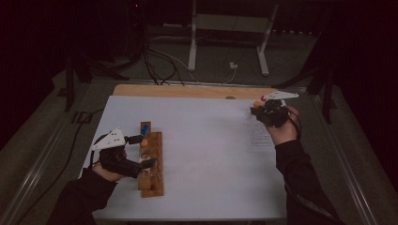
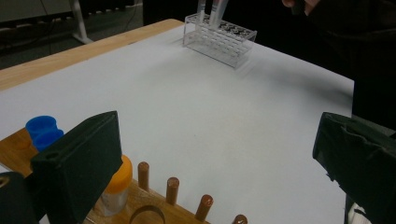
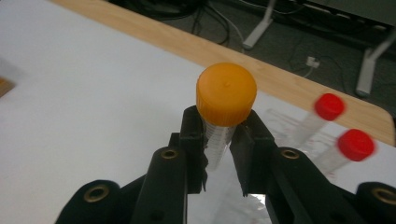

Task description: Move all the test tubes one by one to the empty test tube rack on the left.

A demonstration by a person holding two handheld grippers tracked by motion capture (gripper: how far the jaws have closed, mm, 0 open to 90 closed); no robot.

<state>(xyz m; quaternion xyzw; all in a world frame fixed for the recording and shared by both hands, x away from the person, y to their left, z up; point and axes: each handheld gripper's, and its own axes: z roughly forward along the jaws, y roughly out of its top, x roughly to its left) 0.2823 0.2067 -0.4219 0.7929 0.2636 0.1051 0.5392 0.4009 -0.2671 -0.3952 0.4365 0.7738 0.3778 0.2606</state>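
Clamped between our right gripper [image 3: 219, 140]'s two black jaws, close to the lens in the right gripper view, is an orange-capped tube [image 3: 225, 100]; the pads press on its clear body just under the cap, and the cap stands above the jaw tips. In the high view we see this gripper at the far right of the white table [image 1: 206, 140], held up in the right hand [image 1: 283, 131], above the clear tube rack [image 2: 219, 37]. The forearm in its dark sleeve runs up from the bottom edge, wrist bent inward. Two red-capped tubes [image 3: 329, 106] stand tilted in that rack, just behind the held tube.

Our left gripper [image 1: 141, 152] sits at the near left, hand low, forearm coming in from the bottom corner. Its jaws stand wide apart with nothing between them, straddling the wooden peg rack [image 1: 155, 164]. On that rack we note a blue cap [image 2: 43, 130] and a second orange-capped tube [image 2: 117, 184] beside the left jaw, plus a row of wooden pegs [image 2: 173, 189].
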